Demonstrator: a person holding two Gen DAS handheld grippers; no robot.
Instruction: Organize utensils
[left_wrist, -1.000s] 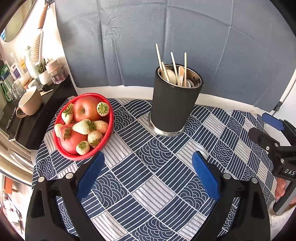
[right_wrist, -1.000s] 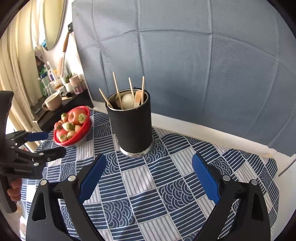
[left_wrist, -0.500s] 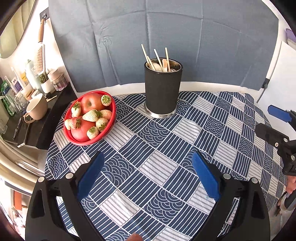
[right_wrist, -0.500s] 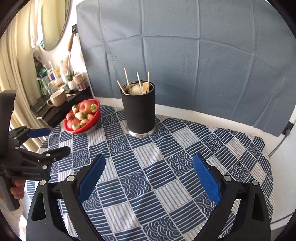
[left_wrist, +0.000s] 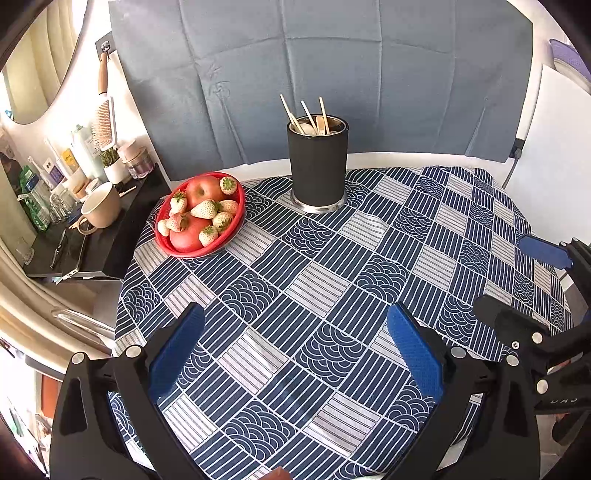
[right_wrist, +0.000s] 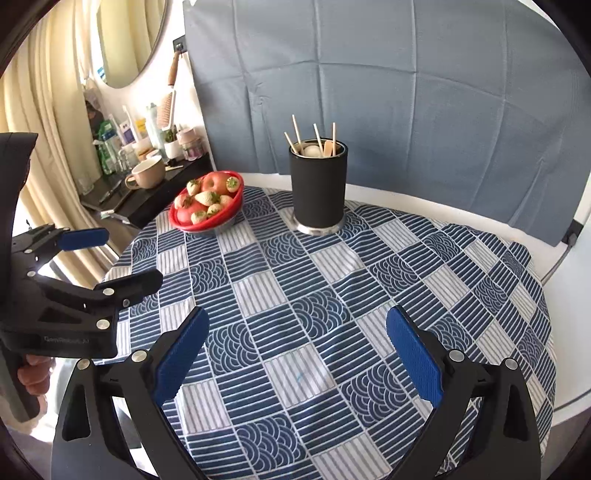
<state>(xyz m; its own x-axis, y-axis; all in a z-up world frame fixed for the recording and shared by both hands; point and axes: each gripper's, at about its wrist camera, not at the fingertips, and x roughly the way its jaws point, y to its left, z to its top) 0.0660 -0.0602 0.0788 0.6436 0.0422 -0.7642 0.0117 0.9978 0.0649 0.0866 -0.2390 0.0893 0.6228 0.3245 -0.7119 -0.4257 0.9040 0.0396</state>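
Utensil holder (left_wrist: 318, 166): a black cylindrical canister with a silver rim and metal base ring, which stood upright on the patterned tablecloth (left_wrist: 314, 295), well ahead of the left gripper (left_wrist: 295, 343) and slightly right of its centre line. Contents: several thin wooden chopsticks (right_wrist: 295, 133) that leaned outward above the rim, plus a pale rounded spoon (right_wrist: 312, 150) and a light wooden handle end (right_wrist: 328, 147) that sat just inside the mouth. From the right gripper (right_wrist: 297, 343) it stood well ahead, near centre.
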